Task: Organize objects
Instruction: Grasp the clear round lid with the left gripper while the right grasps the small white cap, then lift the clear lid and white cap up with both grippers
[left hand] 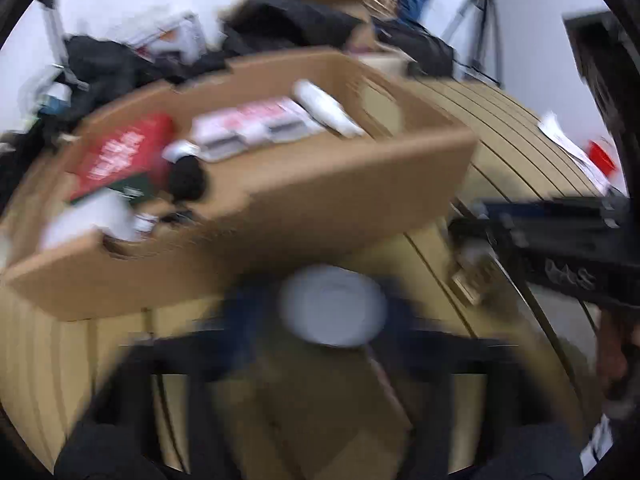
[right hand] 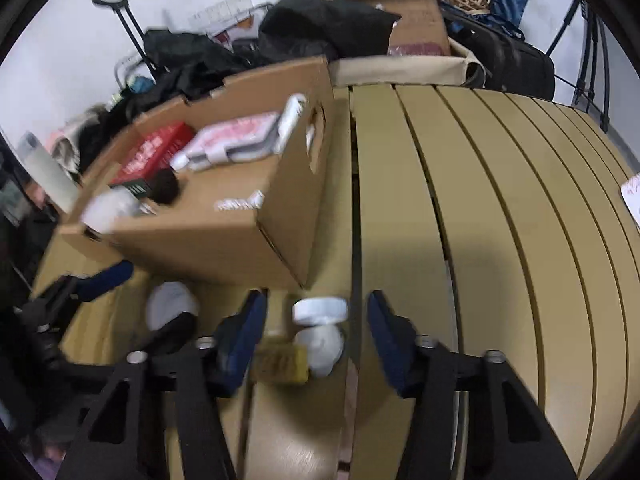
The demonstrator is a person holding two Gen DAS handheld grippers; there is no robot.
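Right gripper (right hand: pixel 316 332) jaws are standing spread around a white bottle (right hand: pixel 320 330) beside the box (right hand: pixel 240 236); light, slippery, best pinched mid-body; left jaws too blurred to tell

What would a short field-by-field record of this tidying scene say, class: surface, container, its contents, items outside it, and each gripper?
surface: slatted tan table
container: open cardboard box on the table
contents: red box, stack of pink-and-white packs, white tube, black round item
outside: small white bottle lying by the box's near corner
right gripper: pads either side of the bottle, gaps visible
left gripper: blurred, around a white round item; contact unclear
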